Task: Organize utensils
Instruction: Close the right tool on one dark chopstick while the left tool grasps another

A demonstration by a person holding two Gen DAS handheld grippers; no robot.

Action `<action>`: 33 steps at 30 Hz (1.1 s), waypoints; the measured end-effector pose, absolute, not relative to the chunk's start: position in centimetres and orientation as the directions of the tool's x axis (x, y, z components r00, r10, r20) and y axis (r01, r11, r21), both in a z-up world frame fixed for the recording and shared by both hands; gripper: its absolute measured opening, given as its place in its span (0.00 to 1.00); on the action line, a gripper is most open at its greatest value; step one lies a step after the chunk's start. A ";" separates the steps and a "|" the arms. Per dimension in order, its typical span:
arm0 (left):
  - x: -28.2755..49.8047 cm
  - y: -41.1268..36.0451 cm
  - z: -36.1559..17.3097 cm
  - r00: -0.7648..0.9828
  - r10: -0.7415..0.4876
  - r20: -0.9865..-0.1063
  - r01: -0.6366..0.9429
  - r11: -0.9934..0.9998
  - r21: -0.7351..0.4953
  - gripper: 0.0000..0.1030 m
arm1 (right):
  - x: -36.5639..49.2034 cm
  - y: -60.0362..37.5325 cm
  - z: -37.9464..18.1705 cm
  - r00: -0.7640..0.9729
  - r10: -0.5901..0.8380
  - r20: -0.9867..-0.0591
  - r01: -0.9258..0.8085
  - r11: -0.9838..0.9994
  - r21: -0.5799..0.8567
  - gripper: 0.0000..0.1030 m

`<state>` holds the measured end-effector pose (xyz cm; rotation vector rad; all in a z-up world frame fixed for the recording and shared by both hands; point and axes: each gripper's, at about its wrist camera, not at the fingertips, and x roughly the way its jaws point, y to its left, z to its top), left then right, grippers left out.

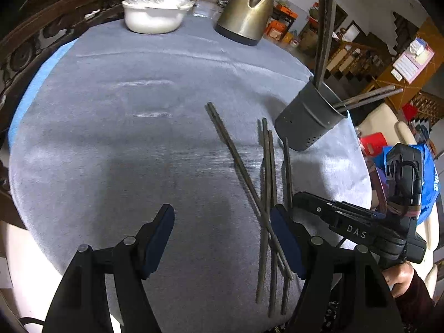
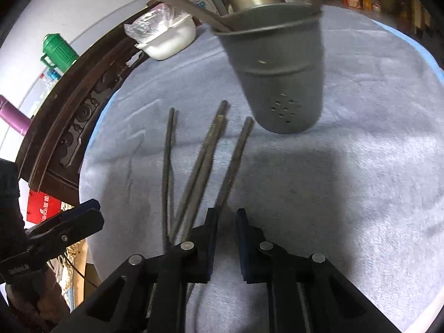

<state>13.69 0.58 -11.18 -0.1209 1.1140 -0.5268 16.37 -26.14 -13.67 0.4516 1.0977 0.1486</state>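
Note:
Several dark chopsticks [image 1: 266, 194] lie crossed on the grey cloth in front of a grey perforated utensil holder [image 1: 310, 119] that has several chopsticks standing in it. My left gripper [image 1: 222, 238] is open and empty, just left of the loose chopsticks. In the right wrist view the chopsticks [image 2: 202, 163] fan out before the holder [image 2: 280, 77]. My right gripper [image 2: 226, 238] has its jaws a narrow gap apart, just above the near end of the rightmost chopstick [image 2: 236, 161], gripping nothing. It also shows in the left wrist view [image 1: 294, 197].
A round table with a grey cloth [image 1: 138, 138]. A white bowl with plastic wrap [image 1: 155, 14] and a metal kettle [image 1: 247, 14] stand at the far edge. A dark carved wooden rail [image 2: 72, 122] curves along the table's left side.

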 end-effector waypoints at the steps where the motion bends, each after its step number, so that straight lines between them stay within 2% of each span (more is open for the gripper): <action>1: 14.0 0.1 -11.3 0.323 -0.467 -0.823 0.350 0.867 -0.355 0.71 | 16.3 -26.4 -13.8 0.453 0.348 -0.821 0.115 0.890 0.441 0.15; 5: 15.2 -1.2 -12.2 0.292 -0.459 -0.839 0.341 0.869 -0.358 0.71 | 15.7 -27.4 -13.6 0.486 0.395 -0.779 0.139 0.846 0.515 0.15; 13: 17.4 -2.5 -13.7 0.252 -0.424 -0.870 0.288 0.891 -0.350 0.71 | 15.9 -27.9 -13.6 0.469 0.422 -0.775 0.151 0.827 0.542 0.17; 22: 17.7 -4.2 -13.8 0.267 -0.353 -0.897 0.332 0.907 -0.258 0.55 | 16.9 -25.5 -13.9 0.446 0.384 -0.809 0.088 0.880 0.466 0.18; 26: 18.4 -4.9 -13.8 0.265 -0.347 -0.900 0.363 0.900 -0.240 0.47 | 17.1 -24.6 -13.7 0.455 0.352 -0.818 0.052 0.907 0.418 0.15; 33: 19.7 -6.6 -13.5 0.239 -0.328 -0.914 0.389 0.895 -0.220 0.46 | 17.1 -24.8 -13.2 0.440 0.265 -0.858 0.021 0.952 0.305 0.14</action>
